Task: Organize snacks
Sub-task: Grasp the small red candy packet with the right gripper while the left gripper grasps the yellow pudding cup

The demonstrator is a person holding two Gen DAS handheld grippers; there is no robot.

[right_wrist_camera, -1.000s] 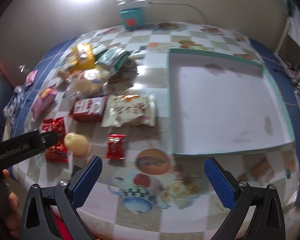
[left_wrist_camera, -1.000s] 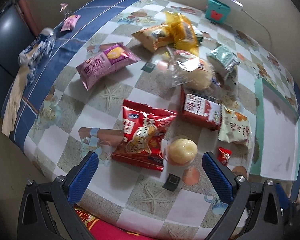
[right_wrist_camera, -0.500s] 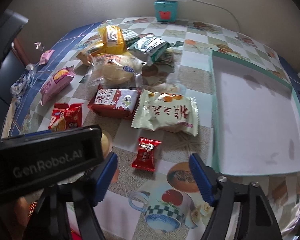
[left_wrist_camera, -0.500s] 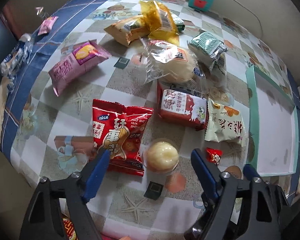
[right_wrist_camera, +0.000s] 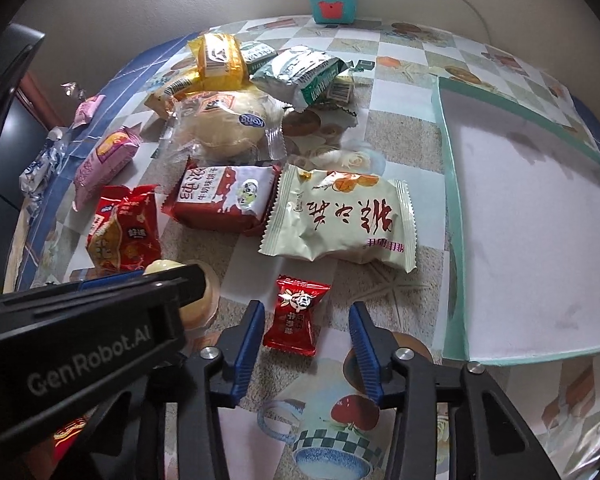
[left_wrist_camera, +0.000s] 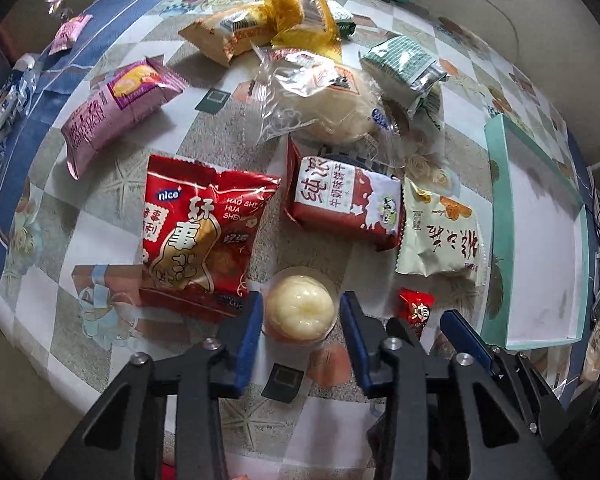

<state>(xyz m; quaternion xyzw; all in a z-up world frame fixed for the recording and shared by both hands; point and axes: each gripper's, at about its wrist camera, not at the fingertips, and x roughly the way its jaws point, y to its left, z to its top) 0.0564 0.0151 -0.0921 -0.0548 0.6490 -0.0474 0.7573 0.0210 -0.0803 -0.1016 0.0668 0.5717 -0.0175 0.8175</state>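
Note:
Several snack packets lie on the patterned tablecloth. My left gripper (left_wrist_camera: 300, 314) is open, its blue fingers on either side of a pale round jelly cup (left_wrist_camera: 301, 307), close to touching it. My right gripper (right_wrist_camera: 306, 322) is open around a small red candy (right_wrist_camera: 297, 309), which also shows in the left wrist view (left_wrist_camera: 416, 310). Just beyond lie a big red peanut bag (left_wrist_camera: 198, 236), a red-and-white biscuit pack (left_wrist_camera: 342, 198) and a cream pastry packet (right_wrist_camera: 342, 216). A shallow white tray with a green rim (right_wrist_camera: 450, 216) lies to the right.
Farther back lie a clear-wrapped bun (left_wrist_camera: 324, 100), a pink packet (left_wrist_camera: 112, 110), yellow packets (left_wrist_camera: 296, 12) and a green-white packet (left_wrist_camera: 404, 66). A teal box (right_wrist_camera: 332, 2) with a white cable stands by the wall. The table edge is near on the left.
Both grippers have moved forward and down toward the table and narrowed. The left now brackets the jelly cup; the right brackets the small red candy.

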